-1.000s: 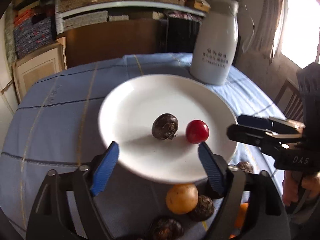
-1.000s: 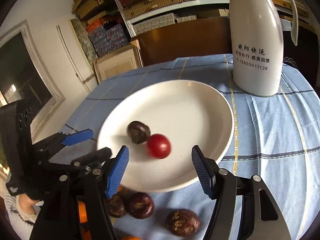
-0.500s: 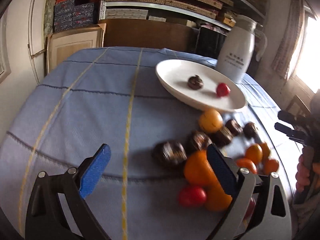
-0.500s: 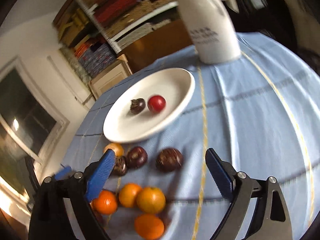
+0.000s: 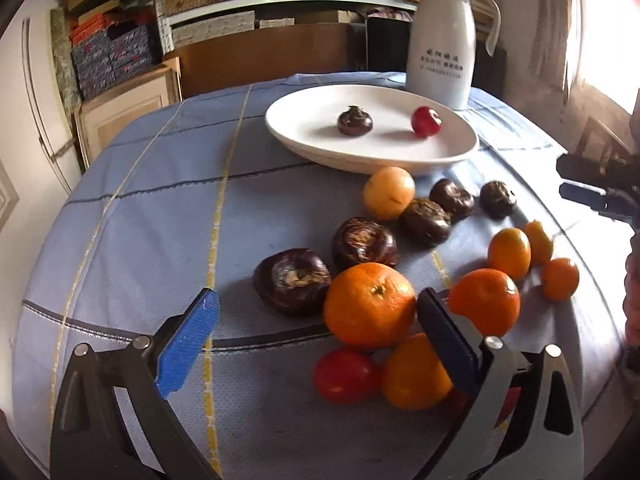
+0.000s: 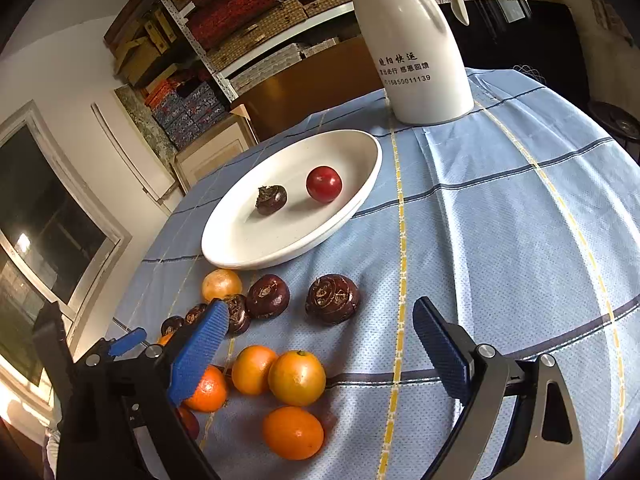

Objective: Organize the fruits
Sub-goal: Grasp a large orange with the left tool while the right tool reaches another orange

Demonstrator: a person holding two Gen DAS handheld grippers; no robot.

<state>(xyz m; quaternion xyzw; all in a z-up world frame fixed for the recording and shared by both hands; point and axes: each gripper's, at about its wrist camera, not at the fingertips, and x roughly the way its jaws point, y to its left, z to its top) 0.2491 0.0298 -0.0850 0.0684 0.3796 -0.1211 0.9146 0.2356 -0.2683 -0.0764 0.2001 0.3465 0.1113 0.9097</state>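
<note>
Fruits (image 5: pixel 369 305) between open left hand-held gripper (image 5: pixel 316 330) pads

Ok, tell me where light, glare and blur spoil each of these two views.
Left wrist view: the window at upper right is blown out to white, and the small orange mandarins near the right edge are smeared. Right wrist view: mostly sharp, the printing on the white plastic jug is readable; sunlight brightens the blue checked tablecloth, with fisheye bending throughout.
</note>
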